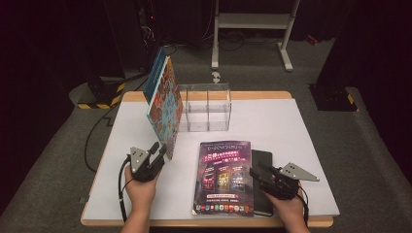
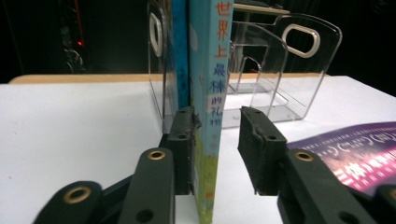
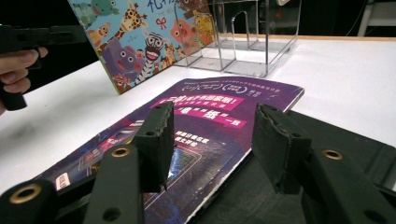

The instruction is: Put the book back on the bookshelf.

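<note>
Picture book point(image 2: 208, 93) stands tilted against the clear rack point(image 1: 206, 109), left gripper point(image 2: 217, 135) loose around its spine. Right gripper point(image 3: 212, 140) hangs half-open above the purple magazine point(image 3: 205, 116).

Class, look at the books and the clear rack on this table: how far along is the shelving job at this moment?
Done: one blue book seems to stand in the clear rack. In hand: the picture book stands upright at the rack's left end; the left gripper straddles its spine, one pad touching, the other apart. Left: the purple magazine and black notebook lie flat, the right gripper open above their edges.
</note>
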Motion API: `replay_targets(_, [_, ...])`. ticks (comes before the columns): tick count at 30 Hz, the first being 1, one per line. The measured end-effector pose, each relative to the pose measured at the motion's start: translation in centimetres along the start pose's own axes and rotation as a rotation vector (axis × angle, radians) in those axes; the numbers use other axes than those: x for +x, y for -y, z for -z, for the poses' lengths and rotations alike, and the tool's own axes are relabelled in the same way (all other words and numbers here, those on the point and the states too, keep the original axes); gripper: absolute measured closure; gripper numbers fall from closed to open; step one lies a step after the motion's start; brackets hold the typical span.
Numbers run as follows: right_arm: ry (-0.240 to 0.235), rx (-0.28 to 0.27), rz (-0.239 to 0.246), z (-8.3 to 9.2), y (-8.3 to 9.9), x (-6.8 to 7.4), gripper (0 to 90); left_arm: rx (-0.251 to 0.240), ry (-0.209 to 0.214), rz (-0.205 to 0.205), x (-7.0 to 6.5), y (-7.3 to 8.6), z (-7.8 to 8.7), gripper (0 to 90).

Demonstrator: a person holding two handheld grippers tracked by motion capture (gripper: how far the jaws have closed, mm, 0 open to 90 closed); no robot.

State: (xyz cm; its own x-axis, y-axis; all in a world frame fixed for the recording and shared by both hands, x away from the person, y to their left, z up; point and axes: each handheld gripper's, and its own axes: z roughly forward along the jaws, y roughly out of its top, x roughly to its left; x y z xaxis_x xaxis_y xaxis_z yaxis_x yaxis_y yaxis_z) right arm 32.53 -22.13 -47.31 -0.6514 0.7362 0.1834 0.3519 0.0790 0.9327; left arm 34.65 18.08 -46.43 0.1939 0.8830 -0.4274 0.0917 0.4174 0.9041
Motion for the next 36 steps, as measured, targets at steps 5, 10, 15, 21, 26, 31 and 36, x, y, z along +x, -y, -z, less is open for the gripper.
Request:
replay_targets(5, [0.009, 0.002, 0.007, 0.2, 0.0, -0.3, 46.9, 0.036, 0.018, 0.014, 0.2, 0.2, 0.6, 58.3])
replay_targets(10, [0.029, 0.014, 0.028, 0.2, 0.0, -0.6, 46.1, 0.063, 0.014, 0.001, 0.6, 0.8, 1.1, 57.6])
replay_targets(15, [0.047, 0.026, 0.049, 0.1, 0.1, -0.8, 45.7, 0.095, 0.014, -0.012, 0.3, 1.3, 1.0, 53.6])
replay_targets(21, [0.051, 0.045, 0.065, -0.1, 0.2, -0.8, 45.3, 0.157, 0.006, -0.034, 0.1, 2.4, 0.8, 51.8])
replay_targets(26, [0.064, 0.055, 0.083, -0.2, 0.3, -0.8, 44.9, 0.204, 0.0, -0.05, -0.3, 3.2, 0.5, 47.6])
replay_targets(31, [0.073, 0.084, 0.093, -0.5, 0.4, -1.0, 43.3, 0.268, 0.004, -0.058, -0.6, 4.4, 0.5, 44.2])
replay_targets(36, [0.079, 0.108, 0.093, -0.7, 0.5, -1.1, 42.8, 0.308, 0.026, -0.054, -1.3, 5.4, 0.2, 41.2])
